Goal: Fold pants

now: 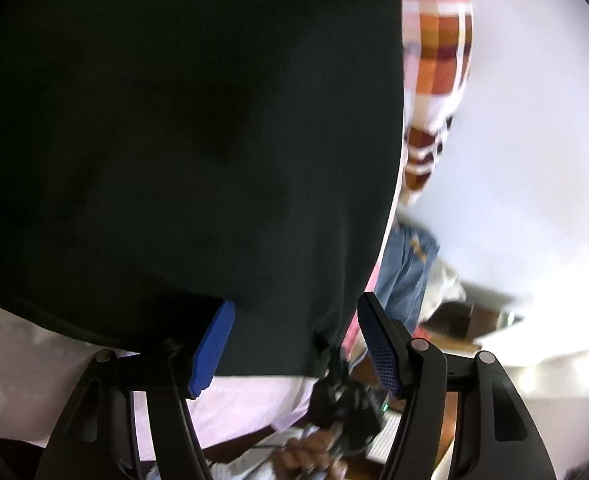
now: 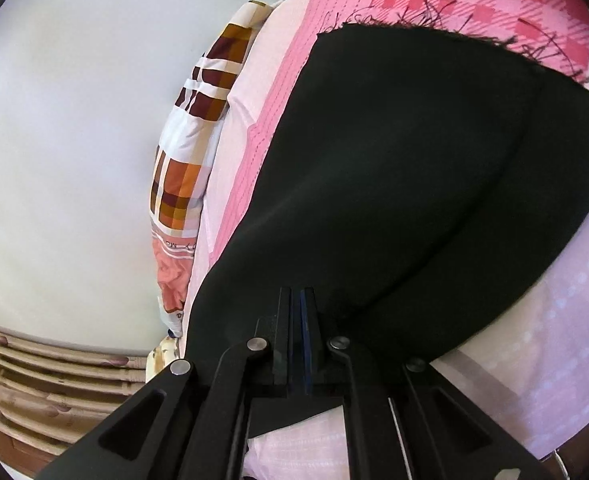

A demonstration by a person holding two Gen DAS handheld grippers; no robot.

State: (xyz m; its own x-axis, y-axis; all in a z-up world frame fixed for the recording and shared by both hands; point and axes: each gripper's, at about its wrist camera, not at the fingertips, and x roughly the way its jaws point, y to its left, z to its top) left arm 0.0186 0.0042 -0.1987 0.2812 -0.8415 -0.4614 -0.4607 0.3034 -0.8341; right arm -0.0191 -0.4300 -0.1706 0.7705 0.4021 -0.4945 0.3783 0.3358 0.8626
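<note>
Black pants (image 2: 394, 184) are spread on the pink bedsheet (image 2: 534, 320), frayed hem toward the far edge, plenty of sheet free on the right. Right claw (image 2: 300, 320) is pinched tight on the near edge. Left claw (image 1: 294, 340) gapes around fabric, pads not pressing it.

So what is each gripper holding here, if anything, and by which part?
The right gripper is shut on the near edge of the black pants. The left gripper stands open with pants fabric draped between its fingers, not pinched.
</note>
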